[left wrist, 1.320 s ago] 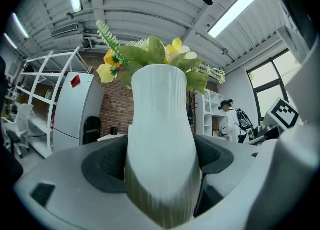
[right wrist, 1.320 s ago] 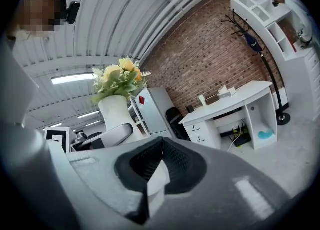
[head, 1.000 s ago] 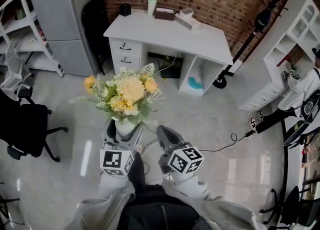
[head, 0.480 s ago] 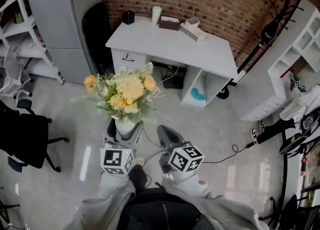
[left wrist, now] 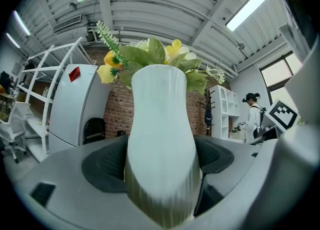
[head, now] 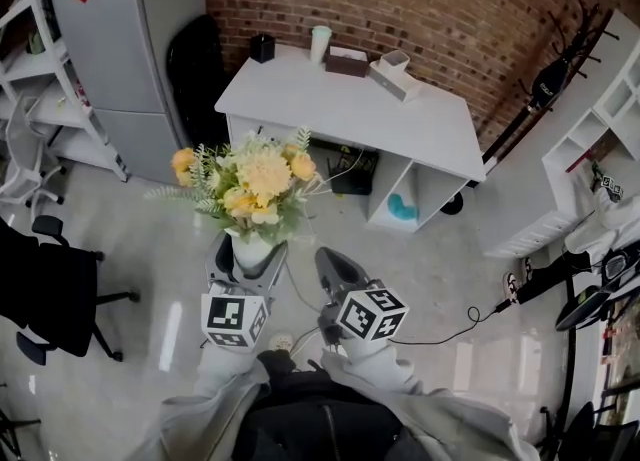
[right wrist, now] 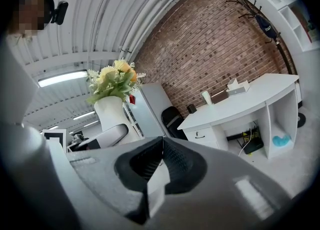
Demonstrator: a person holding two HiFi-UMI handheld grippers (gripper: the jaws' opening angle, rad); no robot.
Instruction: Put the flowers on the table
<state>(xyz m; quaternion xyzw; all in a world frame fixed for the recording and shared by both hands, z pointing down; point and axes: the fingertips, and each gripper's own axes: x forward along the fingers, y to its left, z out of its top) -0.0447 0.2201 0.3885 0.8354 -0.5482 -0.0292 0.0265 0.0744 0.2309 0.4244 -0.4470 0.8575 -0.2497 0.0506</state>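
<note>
Clamping the top-heavy vase (left wrist: 160, 109) of flowers (head: 255, 181) alone, the left gripper (head: 248, 265) could let it tip; the right gripper (head: 334, 271) is closed, empty.

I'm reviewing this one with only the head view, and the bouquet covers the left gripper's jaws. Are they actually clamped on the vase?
Observer: Yes. In the left gripper view, both pads of the left gripper press against the sides of the white vase.
Operator: Where on the vase?
Observer: Low down, well below its rim. The flowers rise above the rim.
Operator: And the right gripper, is it carrying anything?
Observer: No. The right gripper view shows the right gripper with its jaws together and nothing between them.
</note>
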